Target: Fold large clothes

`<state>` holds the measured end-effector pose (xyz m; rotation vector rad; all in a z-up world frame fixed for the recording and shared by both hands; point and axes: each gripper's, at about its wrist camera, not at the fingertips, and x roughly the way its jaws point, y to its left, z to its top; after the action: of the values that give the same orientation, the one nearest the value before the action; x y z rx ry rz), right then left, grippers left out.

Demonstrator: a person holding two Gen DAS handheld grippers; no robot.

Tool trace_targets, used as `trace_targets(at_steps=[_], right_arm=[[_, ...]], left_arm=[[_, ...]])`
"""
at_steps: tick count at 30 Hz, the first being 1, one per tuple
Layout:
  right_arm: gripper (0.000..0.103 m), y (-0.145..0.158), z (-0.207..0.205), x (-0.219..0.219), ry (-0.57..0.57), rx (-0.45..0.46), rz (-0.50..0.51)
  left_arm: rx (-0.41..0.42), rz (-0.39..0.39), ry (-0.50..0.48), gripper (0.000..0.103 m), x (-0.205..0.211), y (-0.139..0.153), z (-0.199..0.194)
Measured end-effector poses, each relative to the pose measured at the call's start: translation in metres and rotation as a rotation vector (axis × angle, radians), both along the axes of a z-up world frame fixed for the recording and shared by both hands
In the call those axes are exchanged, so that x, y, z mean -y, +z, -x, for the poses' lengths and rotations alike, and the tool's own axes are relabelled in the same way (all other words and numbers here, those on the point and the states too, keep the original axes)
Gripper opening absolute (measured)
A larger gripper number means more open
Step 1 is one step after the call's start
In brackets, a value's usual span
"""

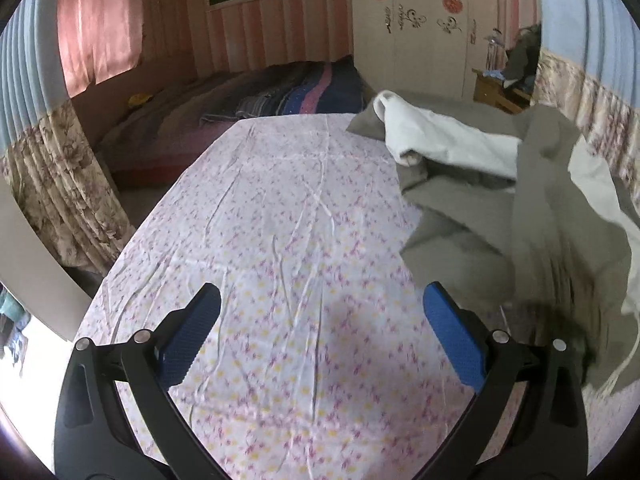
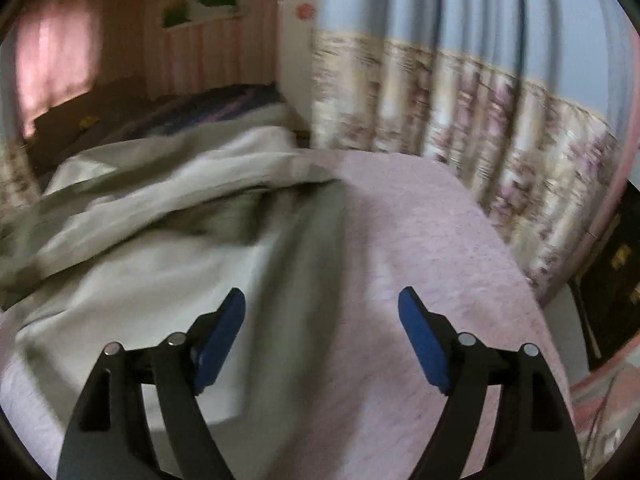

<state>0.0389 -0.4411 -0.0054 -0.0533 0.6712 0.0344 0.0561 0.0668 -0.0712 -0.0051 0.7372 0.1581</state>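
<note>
A large grey-olive garment with a white lining (image 1: 472, 200) lies crumpled on the right side of a table covered with a pink floral cloth (image 1: 280, 220). My left gripper (image 1: 322, 304) is open and empty above the bare cloth, left of the garment. In the right wrist view the same garment (image 2: 160, 216) lies bunched across the left and middle, blurred by motion. My right gripper (image 2: 322, 308) is open and empty, just above the garment's near edge where it meets the pink cloth (image 2: 420, 220).
A bed with dark striped bedding (image 1: 288, 88) stands beyond the table. A white wardrobe (image 1: 420, 40) is at the back right. Blue and floral curtains (image 2: 460, 100) hang close to the table's right side. A pink curtain (image 1: 96, 32) covers the far window.
</note>
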Motion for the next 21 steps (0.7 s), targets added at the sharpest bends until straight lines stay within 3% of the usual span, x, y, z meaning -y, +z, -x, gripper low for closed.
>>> trace_targets(at_steps=[8,14,16,19,21], right_arm=[[0.085,0.01,0.021,-0.095,0.182,0.025,-0.067],[0.085,0.002,0.018,-0.164,0.306,0.066,0.095],[0.085,-0.002,0.014,-0.173,0.319,0.057,0.1],[0.085,-0.005,0.003,-0.179,0.33,0.018,0.011],[0.085,-0.008,-0.01,-0.181,0.313,-0.036,-0.118]], left_arm=[[0.025,0.06,-0.033,0.1,0.015,0.001,0.021],[0.038,0.048,-0.05,0.1,0.014,0.005,0.033],[0.041,0.055,-0.041,0.1,0.009,0.005,0.034],[0.049,0.07,-0.03,0.1,0.003,0.007,0.035],[0.054,0.074,-0.026,0.1,0.001,0.008,0.034]])
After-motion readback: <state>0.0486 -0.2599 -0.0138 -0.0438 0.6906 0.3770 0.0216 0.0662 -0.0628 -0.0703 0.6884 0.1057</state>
